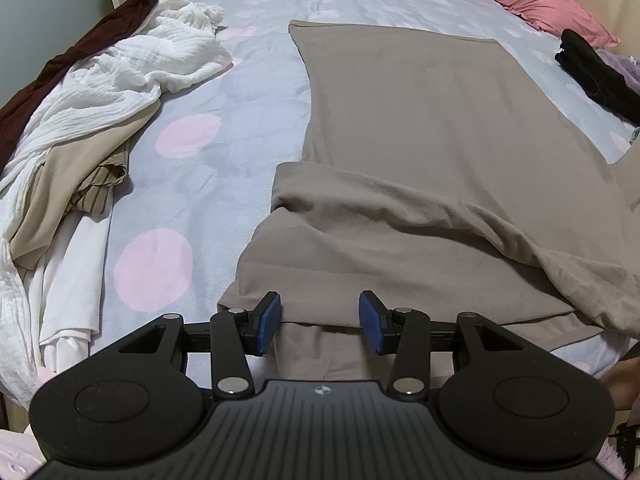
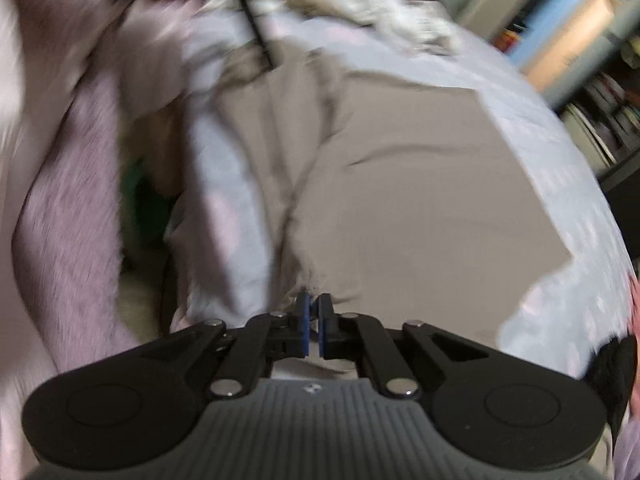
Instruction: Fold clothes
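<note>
While left tool [image 1: 320,322] gapes over taupe garment [image 1: 420,140], right tool [image 2: 315,326] pinches its edge.

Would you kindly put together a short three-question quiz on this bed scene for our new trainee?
1. True or false: the left gripper has its fingers apart over the near edge of the taupe garment.
2. Multiple choice: what lies at the far right corner of the bed in the left wrist view? A) a pink pillow B) a green towel C) a blue basket
3. Fill in: the right gripper has its fingers ____ at a pinch of the taupe garment.

Key: 1 true; 2 A; 3 closed. The blurred right wrist view shows the blue pads nearly together with cloth gathered at their tips.
</note>
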